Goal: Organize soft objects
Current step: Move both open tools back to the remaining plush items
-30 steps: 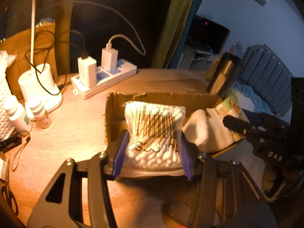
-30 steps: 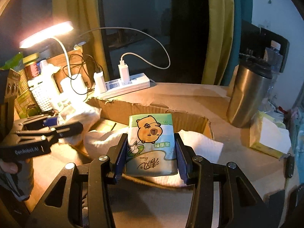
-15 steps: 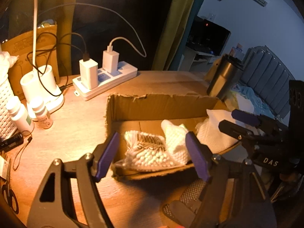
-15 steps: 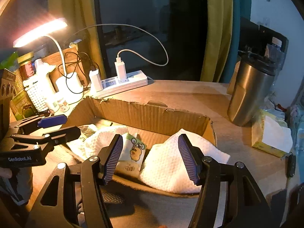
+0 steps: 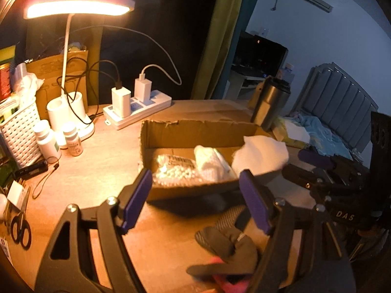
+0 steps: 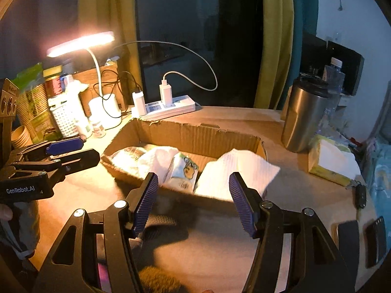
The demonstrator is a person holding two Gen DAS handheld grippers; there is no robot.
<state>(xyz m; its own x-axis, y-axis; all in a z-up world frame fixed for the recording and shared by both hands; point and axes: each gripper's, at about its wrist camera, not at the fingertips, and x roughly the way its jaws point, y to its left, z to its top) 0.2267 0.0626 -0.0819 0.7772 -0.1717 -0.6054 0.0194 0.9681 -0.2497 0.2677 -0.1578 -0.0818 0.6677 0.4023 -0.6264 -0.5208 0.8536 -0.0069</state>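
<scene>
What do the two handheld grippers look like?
Both grippers are black, with triangular cut-outs in the frame, silver screws and blue-purple ribbed pads. The left gripper bears white "GenRobot.AI" lettering on its side in the right wrist view; the right gripper shows "DAS" in the left wrist view. No cables visible.

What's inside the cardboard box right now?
In the cardboard box: cotton swab bag, rolled white cloth, tissue pack, white towel draped over the right corner. Anything underneath is hidden.

Both wrist views low over desk, close, facing cardboard box [image 5: 195, 131] [image 6: 195, 134], left view from its left
</scene>
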